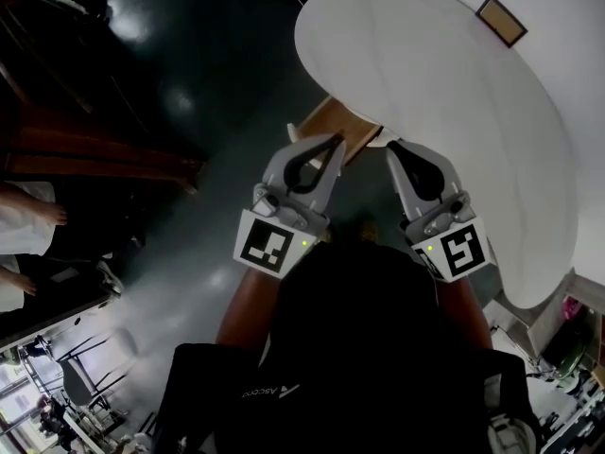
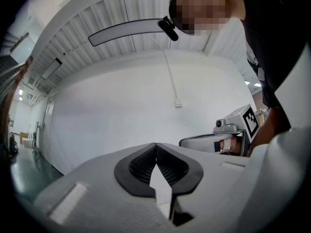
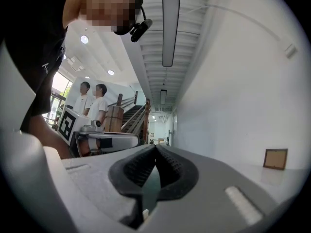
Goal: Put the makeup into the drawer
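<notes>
No makeup and no drawer show in any view. In the head view both grippers are held up close in front of the person's dark shirt, side by side and pointing at a white wall (image 1: 444,93). My left gripper (image 1: 333,143) is shut with nothing between its jaws, and its dark pads meet at the tips (image 2: 156,145). My right gripper (image 1: 395,148) is likewise shut and empty, its tips touching (image 3: 155,147). Each gripper view shows the other gripper alongside: the right gripper (image 2: 228,135) and the left gripper (image 3: 99,137).
A small framed picture (image 1: 501,20) (image 3: 275,159) hangs on the white wall. A wooden piece (image 1: 331,126) lies just beyond the jaws. Dark glossy floor (image 1: 189,64) spreads to the left. Two people (image 3: 93,103) stand by a wooden staircase (image 3: 131,118) in the background.
</notes>
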`<state>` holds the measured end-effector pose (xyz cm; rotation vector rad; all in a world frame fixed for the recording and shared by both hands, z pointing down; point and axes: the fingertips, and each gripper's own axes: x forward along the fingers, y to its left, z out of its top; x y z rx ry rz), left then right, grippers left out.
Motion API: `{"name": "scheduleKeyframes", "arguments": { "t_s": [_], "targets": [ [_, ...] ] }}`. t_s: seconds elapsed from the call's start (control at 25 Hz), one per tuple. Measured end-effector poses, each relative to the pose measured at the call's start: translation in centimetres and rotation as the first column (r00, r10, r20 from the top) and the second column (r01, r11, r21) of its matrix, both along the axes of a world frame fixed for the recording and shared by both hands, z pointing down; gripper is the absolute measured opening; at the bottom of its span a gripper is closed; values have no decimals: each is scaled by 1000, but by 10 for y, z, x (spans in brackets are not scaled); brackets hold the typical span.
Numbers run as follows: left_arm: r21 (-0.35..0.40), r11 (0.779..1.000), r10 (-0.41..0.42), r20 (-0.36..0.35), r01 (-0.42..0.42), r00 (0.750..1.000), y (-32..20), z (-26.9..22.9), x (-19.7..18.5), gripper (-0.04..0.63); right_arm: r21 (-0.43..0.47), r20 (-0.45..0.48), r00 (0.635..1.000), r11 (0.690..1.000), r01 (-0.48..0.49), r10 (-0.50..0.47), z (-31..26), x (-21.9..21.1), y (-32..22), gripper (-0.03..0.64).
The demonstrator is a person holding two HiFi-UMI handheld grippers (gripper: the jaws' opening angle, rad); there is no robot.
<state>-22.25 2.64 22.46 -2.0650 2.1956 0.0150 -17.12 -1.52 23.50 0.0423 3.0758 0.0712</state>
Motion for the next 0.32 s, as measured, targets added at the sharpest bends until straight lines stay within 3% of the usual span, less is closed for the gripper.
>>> {"name": "scheduleKeyframes", "arguments": {
  "t_s": [0.32],
  "targets": [
    [-4, 1000, -15, -4, 15, 1000, 3, 3, -4, 11, -19, -15, 1000, 1000, 6, -6, 4, -4, 2, 3]
  ]
}}
